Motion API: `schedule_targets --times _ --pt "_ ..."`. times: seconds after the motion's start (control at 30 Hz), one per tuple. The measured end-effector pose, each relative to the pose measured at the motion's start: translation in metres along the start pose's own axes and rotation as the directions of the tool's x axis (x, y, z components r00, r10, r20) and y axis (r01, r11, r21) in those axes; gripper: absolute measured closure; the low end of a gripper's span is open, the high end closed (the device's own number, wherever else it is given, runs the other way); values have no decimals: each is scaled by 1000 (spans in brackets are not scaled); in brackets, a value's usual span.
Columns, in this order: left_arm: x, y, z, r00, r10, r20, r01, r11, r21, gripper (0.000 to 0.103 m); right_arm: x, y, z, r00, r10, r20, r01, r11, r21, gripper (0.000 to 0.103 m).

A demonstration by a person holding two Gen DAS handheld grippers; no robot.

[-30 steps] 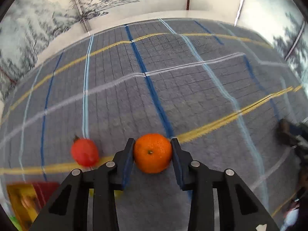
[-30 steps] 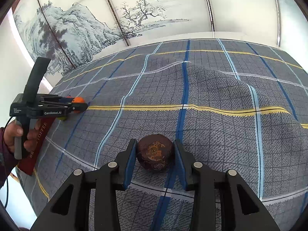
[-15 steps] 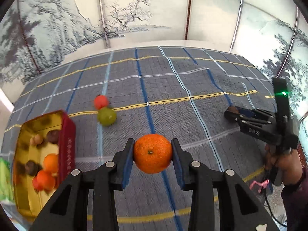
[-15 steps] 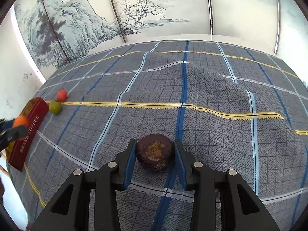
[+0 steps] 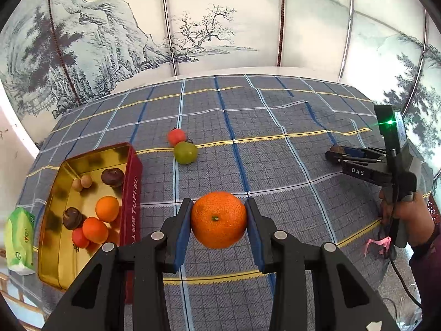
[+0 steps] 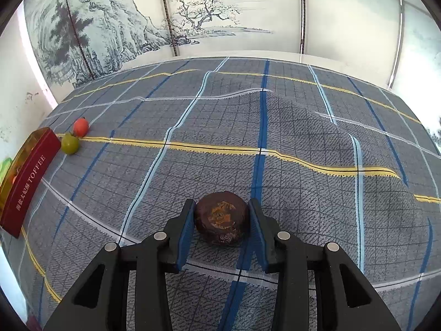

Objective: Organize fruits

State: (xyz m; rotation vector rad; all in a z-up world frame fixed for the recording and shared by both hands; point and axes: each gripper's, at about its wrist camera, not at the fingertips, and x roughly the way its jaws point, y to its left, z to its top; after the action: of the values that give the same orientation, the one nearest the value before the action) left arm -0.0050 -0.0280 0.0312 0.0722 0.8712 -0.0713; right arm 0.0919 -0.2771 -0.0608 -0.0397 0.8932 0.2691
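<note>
My left gripper [image 5: 219, 220] is shut on an orange tangerine [image 5: 219, 220], held above the checked cloth to the right of the red toffee tin [image 5: 132, 193]. The tin's gold inside holds several fruits: orange, red, dark brown and two small tan ones. A red fruit [image 5: 176, 136] and a green fruit [image 5: 186, 152] lie touching on the cloth beyond the tin. My right gripper [image 6: 220, 222] is shut on a dark brown fruit [image 6: 221, 221] low over the cloth; it also shows far right in the left wrist view, the right gripper [image 5: 335, 153] held by a hand [image 5: 405, 215].
A green and white packet [image 5: 19, 237] stands left of the tin at the table's edge. The cloth [image 6: 275, 127] rises in folds across the middle and right. A painted screen stands behind the table. A pink ribbon [image 5: 377, 244] lies near the right edge.
My left gripper has risen and swung left with the tangerine; the tin and the two loose fruits came into full view. The right gripper has stayed in place on the brown fruit.
</note>
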Motion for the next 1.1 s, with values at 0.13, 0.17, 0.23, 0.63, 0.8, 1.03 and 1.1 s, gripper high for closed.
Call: schedule_targets --times 0.13,0.17,0.23,0.63,0.8,1.03,1.1 --pt "-3 1 -2 1000 16 5 -16 1000 3 69 0 2 0 1000 -12 -2 12 1000 -9 64" --pt "-4 2 -4 1000 16 5 -16 1000 1 69 0 3 0 1000 -14 -2 14 1000 -10 64" --pt "-6 3 -5 1000 19 7 -19 1000 0 69 0 3 0 1000 -14 -2 14 1000 -10 64" --pt "-11 11 -8 1000 26 11 -26 999 -19 69 1 4 0 1000 -16 -2 16 1000 -13 64" --pt "-12 18 -9 999 35 15 -35 999 -36 69 1 5 0 1000 -18 -2 18 1000 -14 64" --pt "-15 30 -11 998 55 17 -54 997 -60 69 2 5 0 1000 -30 -4 30 999 -24 64" --pt "-16 34 -11 998 59 18 -58 996 -65 68 2 6 0 1000 -28 -4 28 999 -23 64"
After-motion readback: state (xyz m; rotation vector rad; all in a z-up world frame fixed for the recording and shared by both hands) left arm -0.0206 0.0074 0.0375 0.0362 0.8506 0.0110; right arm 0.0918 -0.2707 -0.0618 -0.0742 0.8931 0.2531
